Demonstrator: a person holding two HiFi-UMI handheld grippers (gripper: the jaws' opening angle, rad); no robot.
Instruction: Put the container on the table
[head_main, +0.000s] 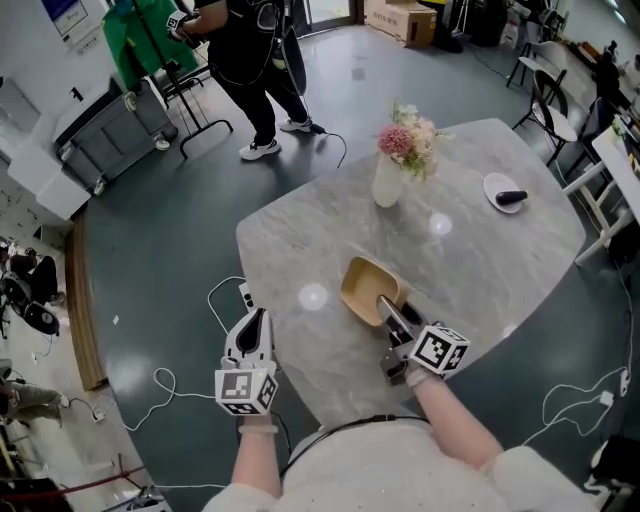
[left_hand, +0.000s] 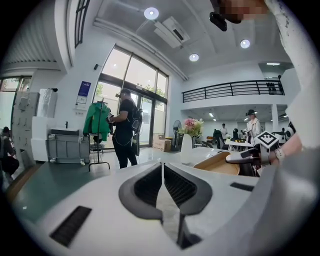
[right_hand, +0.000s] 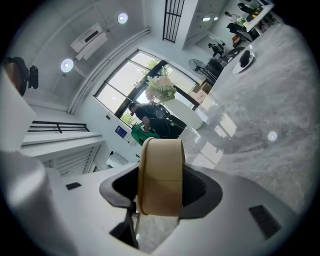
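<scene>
A tan, shallow square container hangs tilted over the near part of the grey marble table. My right gripper is shut on its near wall. In the right gripper view that tan wall fills the gap between the two dark pads of the right gripper. Whether the container touches the tabletop I cannot tell. My left gripper is left of the table edge, over the floor, with its jaws together and nothing in them. In the left gripper view, the left gripper points past the container.
A white vase of pink flowers stands mid-table. A white plate with a dark object lies at the far right. A person in black stands beyond the table. A grey cart is at the left, chairs at the right, cables on the floor.
</scene>
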